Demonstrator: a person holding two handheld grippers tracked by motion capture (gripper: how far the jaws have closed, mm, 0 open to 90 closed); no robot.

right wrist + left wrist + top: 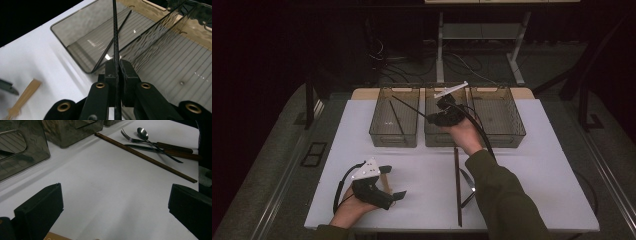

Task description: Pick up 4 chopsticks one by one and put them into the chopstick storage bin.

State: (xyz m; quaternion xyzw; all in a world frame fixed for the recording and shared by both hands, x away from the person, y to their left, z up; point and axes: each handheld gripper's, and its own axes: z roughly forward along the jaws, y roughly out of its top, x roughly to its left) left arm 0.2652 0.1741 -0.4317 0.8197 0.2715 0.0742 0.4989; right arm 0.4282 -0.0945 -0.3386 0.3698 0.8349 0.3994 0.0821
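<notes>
My right gripper (pixel 435 119) hovers over the middle bin (pixel 432 137), shut on a thin black chopstick (pixel 409 107) whose tip reaches over the left bin (pixel 377 127). In the right gripper view the held black chopstick (pixel 116 35) rises from between the closed pads, above the left bin (pixel 62 30). A second black chopstick (pixel 110 46) lies in that bin. My left gripper (pixel 393 182) rests at the table's front left, jaws wide apart with bare table between them (pixel 115 202).
A long brown chopstick (pixel 145 157) lies on the white table (pixel 422 170), beside a fork (pixel 130 138), spoon (pixel 142 132) and wooden-handled knife (pixel 175 152). A third bin (pixel 497 117) stands at the back right. A light wooden stick (pixel 384 181) lies by the left gripper.
</notes>
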